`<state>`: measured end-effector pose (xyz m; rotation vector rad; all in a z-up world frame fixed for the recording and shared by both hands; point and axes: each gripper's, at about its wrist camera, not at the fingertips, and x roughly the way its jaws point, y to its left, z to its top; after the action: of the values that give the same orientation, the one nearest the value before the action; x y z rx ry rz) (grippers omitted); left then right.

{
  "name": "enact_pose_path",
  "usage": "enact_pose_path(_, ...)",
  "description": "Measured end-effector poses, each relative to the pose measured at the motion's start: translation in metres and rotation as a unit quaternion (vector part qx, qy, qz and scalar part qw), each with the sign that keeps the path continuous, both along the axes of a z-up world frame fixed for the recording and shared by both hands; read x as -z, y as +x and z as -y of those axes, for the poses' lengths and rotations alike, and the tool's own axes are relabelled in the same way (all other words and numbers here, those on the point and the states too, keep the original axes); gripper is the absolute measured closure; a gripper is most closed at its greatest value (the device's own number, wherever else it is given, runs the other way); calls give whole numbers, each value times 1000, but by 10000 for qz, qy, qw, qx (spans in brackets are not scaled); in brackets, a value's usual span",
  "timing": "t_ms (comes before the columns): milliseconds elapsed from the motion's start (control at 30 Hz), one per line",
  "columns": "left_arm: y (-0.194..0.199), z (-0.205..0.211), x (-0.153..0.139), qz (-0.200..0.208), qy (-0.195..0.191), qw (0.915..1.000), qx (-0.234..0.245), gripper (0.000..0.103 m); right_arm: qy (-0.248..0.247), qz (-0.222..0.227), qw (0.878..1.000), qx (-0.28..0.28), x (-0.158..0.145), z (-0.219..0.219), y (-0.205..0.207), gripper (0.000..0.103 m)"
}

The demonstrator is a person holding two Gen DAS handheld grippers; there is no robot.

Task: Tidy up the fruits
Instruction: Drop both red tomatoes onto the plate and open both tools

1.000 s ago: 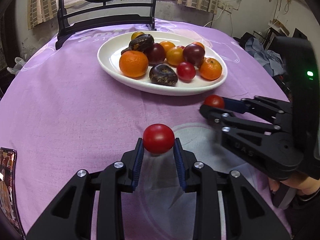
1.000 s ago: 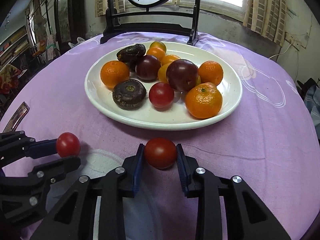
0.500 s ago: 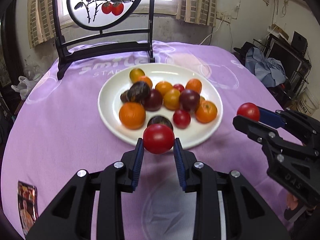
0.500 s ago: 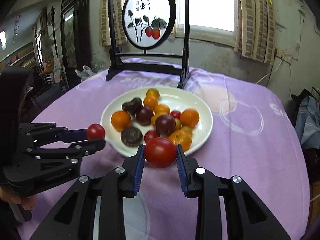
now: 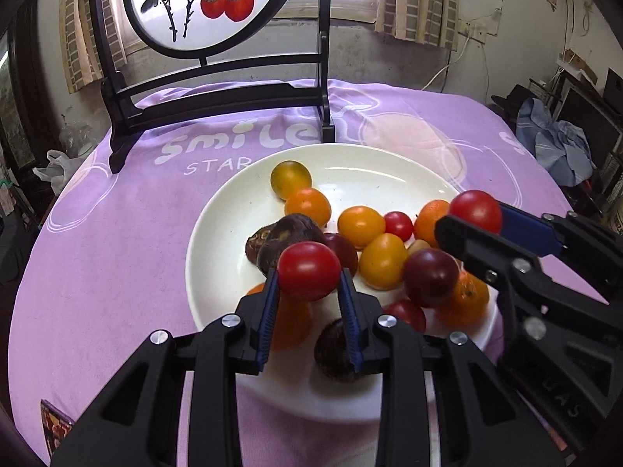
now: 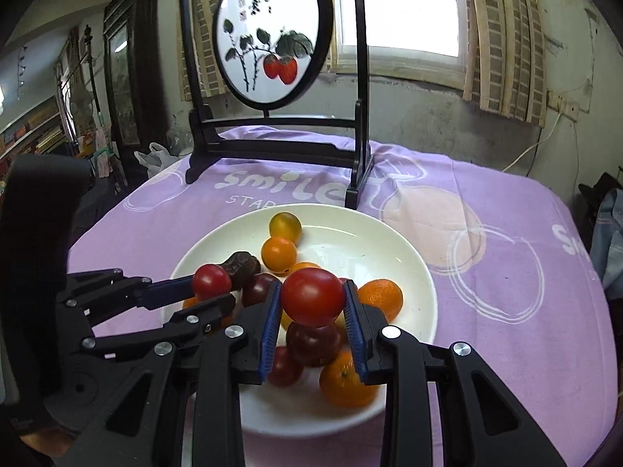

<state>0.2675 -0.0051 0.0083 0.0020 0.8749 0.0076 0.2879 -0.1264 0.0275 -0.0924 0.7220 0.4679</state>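
Observation:
A white plate (image 5: 218, 210) (image 6: 393, 245) on the purple tablecloth holds several fruits: oranges, yellow, red and dark purple tomatoes, and dark brown fruits. My left gripper (image 5: 309, 272) is shut on a red tomato (image 5: 309, 270) and holds it above the plate's near left part. It also shows in the right wrist view (image 6: 212, 286) with its tomato (image 6: 211, 282). My right gripper (image 6: 313, 297) is shut on a second red tomato (image 6: 312, 295) above the pile. It also shows in the left wrist view (image 5: 473, 216) with its tomato (image 5: 475, 210).
A black wooden stand with a round painted screen (image 5: 210, 89) (image 6: 272, 39) stands on the table behind the plate. A small picture card (image 5: 54, 424) lies at the near left edge. Clothes and clutter (image 5: 560, 148) lie off the table to the right.
Both grippers rose from the tablecloth with their red tomatoes and moved forward over the plate. They now hold the tomatoes above the fruit pile.

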Motion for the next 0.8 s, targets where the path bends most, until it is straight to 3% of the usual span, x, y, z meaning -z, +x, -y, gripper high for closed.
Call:
enact_pose_path(200,16,6,6,-14,1,10000,23,73,192,-370,9990,141,16,3,26,70)
enact_pose_path(233,18,6,7,-15,-27,10000,13,73,266,-433,9986,141,17,4,28,62)
enact_pose_path(267,20,6,8,-20,-72,10000,-19,62,345,-467,9982,171,18,6,29,54)
enact_pose_path(300,20,6,9,-12,-119,9999,-58,41,417,-450,9978,235,18,8,28,47)
enact_pose_path(333,19,5,8,36,-136,9998,-106,36,443,-442,9978,240,17,9,27,47)
enact_pose_path(567,2,8,-3,162,-153,9997,-39,36,594,-314,9972,316,7,26,6,47)
enact_pose_path(800,-34,13,-8,109,-79,9999,65,28,494,-350,9970,476,3,53,-33,46)
